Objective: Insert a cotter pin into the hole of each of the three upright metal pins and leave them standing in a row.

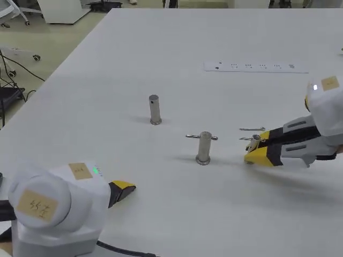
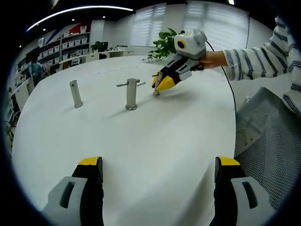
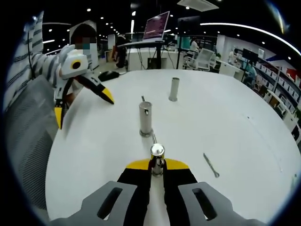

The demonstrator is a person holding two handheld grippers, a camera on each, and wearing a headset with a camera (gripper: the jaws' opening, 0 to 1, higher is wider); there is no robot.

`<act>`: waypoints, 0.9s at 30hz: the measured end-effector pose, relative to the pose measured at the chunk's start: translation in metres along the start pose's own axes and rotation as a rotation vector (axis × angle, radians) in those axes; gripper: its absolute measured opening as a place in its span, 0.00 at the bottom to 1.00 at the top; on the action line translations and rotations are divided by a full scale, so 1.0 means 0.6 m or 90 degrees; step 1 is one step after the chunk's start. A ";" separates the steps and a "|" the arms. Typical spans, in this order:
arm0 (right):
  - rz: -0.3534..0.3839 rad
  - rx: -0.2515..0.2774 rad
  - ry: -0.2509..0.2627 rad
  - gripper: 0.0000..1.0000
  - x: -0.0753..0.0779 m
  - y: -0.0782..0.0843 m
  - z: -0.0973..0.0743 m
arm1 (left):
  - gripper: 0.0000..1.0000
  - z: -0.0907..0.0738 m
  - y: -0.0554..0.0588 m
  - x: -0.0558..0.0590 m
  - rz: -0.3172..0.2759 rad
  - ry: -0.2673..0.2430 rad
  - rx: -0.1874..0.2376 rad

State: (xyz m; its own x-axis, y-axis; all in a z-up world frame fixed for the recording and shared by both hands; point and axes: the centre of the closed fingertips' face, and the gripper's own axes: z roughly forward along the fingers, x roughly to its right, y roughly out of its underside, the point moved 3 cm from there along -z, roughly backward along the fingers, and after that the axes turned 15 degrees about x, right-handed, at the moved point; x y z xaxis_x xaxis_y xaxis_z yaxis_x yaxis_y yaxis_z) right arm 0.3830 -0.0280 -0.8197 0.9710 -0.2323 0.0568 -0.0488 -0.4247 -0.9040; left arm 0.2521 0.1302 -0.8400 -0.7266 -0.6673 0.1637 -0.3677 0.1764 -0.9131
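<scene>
You have three upright metal pins on the worktop point(image 1: 161, 64). Your right hand-held gripper point(image 3: 157, 164) is clamped on the held pin point(image 3: 157, 153), just beside the middle pin point(image 1: 203, 147), which already carries a fitted cotter pin point(image 1: 201, 137). A thin piece seems to cross the held pin too. One loose cotter pin point(image 1: 252, 129) lies near it; the far pin point(image 1: 155, 110) looks empty, so pairing those two likely comes next. Your left hand-held gripper point(image 2: 158, 162) gapes wide, empty.

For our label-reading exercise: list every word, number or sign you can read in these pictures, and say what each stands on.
Nothing reads clearly.
On the left gripper, tan stickers: handwriting, too blurred.
On the right gripper, a tan sticker: too small.
On the table, a white strip: printed marks, too small.
</scene>
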 end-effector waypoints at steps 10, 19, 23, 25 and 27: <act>0.001 -0.001 -0.008 0.09 0.006 0.009 0.001 | 0.99 -0.004 -0.005 0.001 0.004 -0.004 0.005; 0.008 -0.001 -0.011 0.09 0.010 0.011 0.000 | 0.99 -0.008 -0.010 0.004 -0.001 -0.005 0.003; 0.008 0.000 -0.012 0.09 0.011 0.011 -0.001 | 0.99 -0.010 -0.011 0.005 -0.001 -0.007 0.003; 0.010 0.003 -0.015 0.09 0.010 0.011 -0.001 | 0.99 -0.010 -0.012 0.005 0.000 -0.009 0.004; 0.014 0.005 -0.017 0.09 0.008 0.011 -0.001 | 0.99 -0.011 -0.012 0.005 -0.001 -0.011 0.005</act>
State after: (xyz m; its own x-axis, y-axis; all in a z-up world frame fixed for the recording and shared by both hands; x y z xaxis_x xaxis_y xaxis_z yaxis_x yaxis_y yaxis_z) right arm 0.3875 -0.0327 -0.8253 0.9756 -0.2183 0.0249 -0.0692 -0.4128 -0.9082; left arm 0.2485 0.1315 -0.8305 -0.7163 -0.6794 0.1592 -0.3639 0.1691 -0.9159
